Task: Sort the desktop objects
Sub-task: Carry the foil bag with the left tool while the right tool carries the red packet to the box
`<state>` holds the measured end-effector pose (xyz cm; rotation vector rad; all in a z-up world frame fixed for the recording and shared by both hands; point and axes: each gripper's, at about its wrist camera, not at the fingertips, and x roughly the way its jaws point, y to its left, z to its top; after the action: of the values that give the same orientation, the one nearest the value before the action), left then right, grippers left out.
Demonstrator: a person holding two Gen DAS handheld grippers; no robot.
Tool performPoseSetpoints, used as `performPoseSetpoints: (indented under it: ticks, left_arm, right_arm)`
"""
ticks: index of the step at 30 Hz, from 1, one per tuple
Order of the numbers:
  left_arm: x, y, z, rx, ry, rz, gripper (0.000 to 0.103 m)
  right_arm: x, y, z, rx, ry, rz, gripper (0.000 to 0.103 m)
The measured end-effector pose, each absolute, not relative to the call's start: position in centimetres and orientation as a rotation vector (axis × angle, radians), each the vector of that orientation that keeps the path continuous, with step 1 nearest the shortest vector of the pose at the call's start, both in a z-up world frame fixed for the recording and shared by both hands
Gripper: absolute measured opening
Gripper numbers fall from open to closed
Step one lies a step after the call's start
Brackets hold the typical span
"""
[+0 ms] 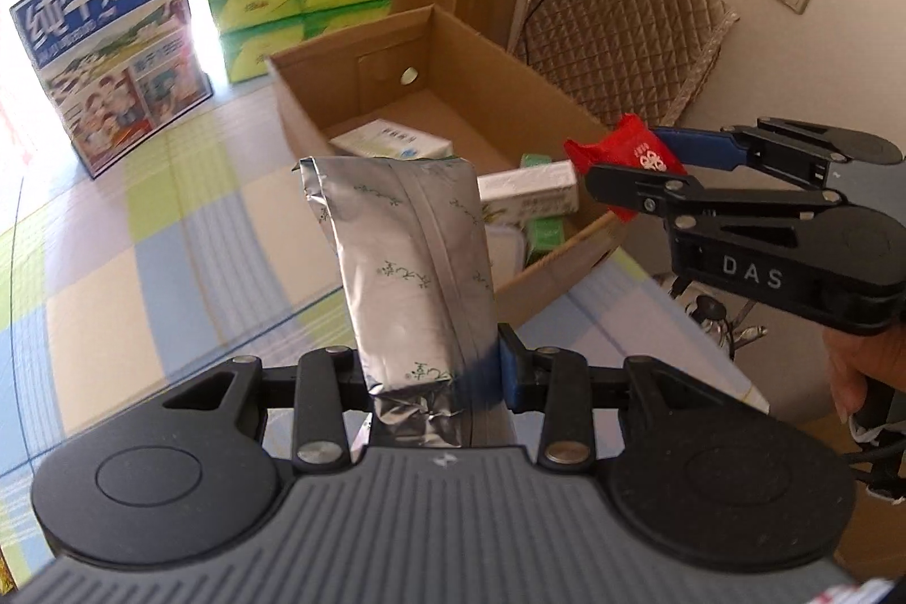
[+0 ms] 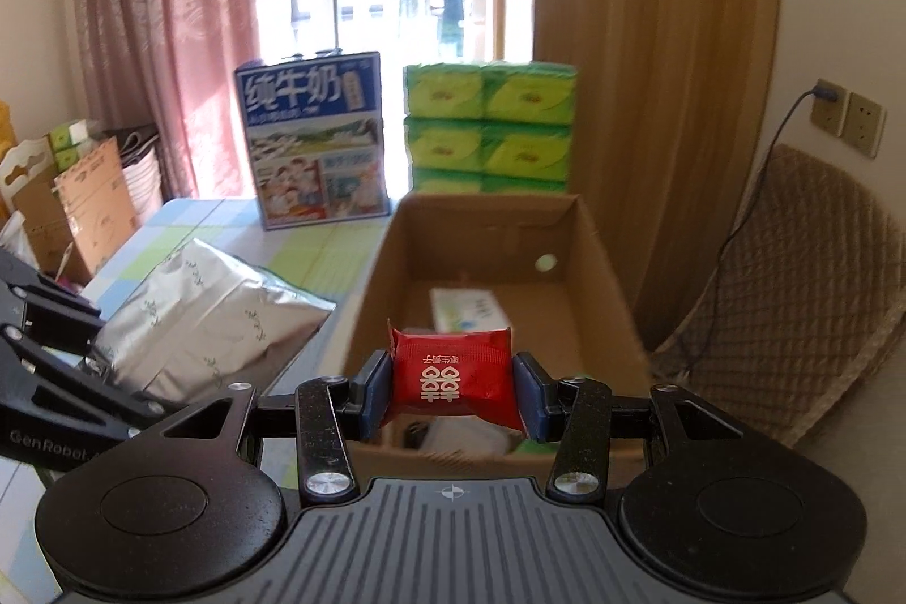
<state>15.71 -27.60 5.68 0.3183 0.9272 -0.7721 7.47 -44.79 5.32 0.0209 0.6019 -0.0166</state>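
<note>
While the left gripper [image 1: 433, 372] clamps one silver pouch [image 1: 407, 258] upright, the right gripper [image 2: 451, 392] pinches one red packet [image 2: 453, 372] over the box [image 2: 594, 236].

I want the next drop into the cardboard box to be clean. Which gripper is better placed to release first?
Right. The right gripper holds the red packet at the cardboard box rim; the left gripper's silver pouch looks short of it.
</note>
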Motion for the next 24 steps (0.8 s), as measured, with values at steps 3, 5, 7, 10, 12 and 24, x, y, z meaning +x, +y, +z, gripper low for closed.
performPoseSetpoints:
  ticks: [3, 5, 7, 10, 12, 24]
  left_arm:
    - [16.1, -29.3, 5.9, 0.323, 0.925, -0.778, 0.032]
    - [16.5, -30.3, 5.9, 0.323, 0.928, -0.780, 0.032]
    - [17.1, -31.2, 5.9, 0.317, 0.933, -0.779, 0.032]
    - [18.3, -32.5, 6.0, 0.295, 0.939, -0.774, 0.032]
    - [19.2, -33.3, 6.1, 0.280, 0.940, -0.774, 0.032]
    - [24.6, -36.3, 4.7, 0.144, 0.954, -0.749, 0.032]
  right_arm:
    - [8.2, -46.4, 5.6, 0.029, 0.601, -0.025, 0.044]
    - [8.6, -47.3, 5.6, 0.032, 0.601, -0.030, 0.044]
    - [9.1, -48.2, 5.6, 0.033, 0.605, -0.033, 0.044]
    - [10.1, -49.3, 5.4, 0.029, 0.607, -0.038, 0.044]
    - [10.8, -50.1, 5.2, 0.030, 0.608, -0.041, 0.044]
    - [14.9, -53.3, 3.4, 0.039, 0.630, -0.052, 0.044]
